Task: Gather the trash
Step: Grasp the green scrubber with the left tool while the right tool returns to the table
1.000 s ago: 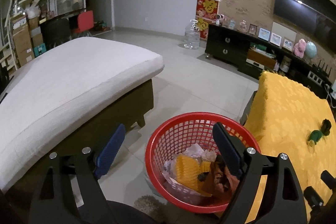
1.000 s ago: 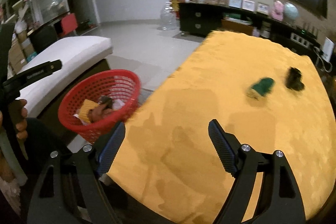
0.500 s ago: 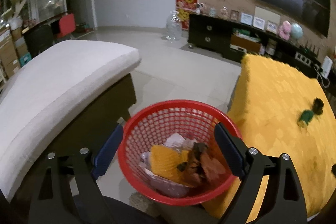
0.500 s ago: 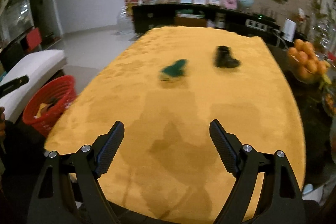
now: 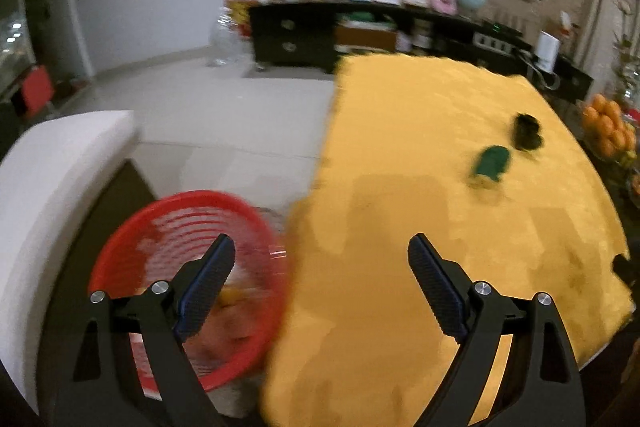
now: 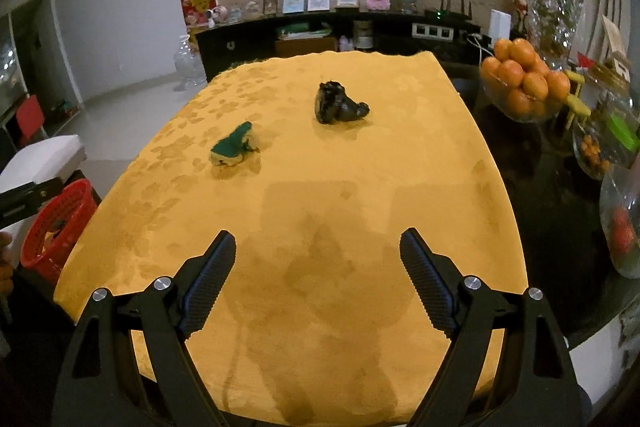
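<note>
A crumpled green-and-yellow wrapper [image 6: 233, 148] and a crumpled black piece of trash [image 6: 338, 103] lie on the yellow tablecloth [image 6: 320, 211]. Both also show in the blurred left wrist view, the green wrapper [image 5: 491, 163] and the black piece [image 5: 527, 131]. A red mesh basket [image 5: 188, 251] with trash inside stands on the floor at the table's left edge; it also shows in the right wrist view [image 6: 56, 223]. My left gripper [image 5: 320, 283] is open and empty above the basket and table edge. My right gripper [image 6: 316, 275] is open and empty over the near table.
A white cushioned bench [image 5: 44, 179] stands left of the basket. A bowl of oranges [image 6: 524, 83], glass vases [image 6: 552, 15] and jars [image 6: 608, 143] crowd the dark surface right of the table. A black TV cabinet [image 6: 320, 35] lines the far wall.
Both grippers have swung to the right. The left view now takes in the table and the basket has slid to the lower left; the right view now faces the table squarely.
</note>
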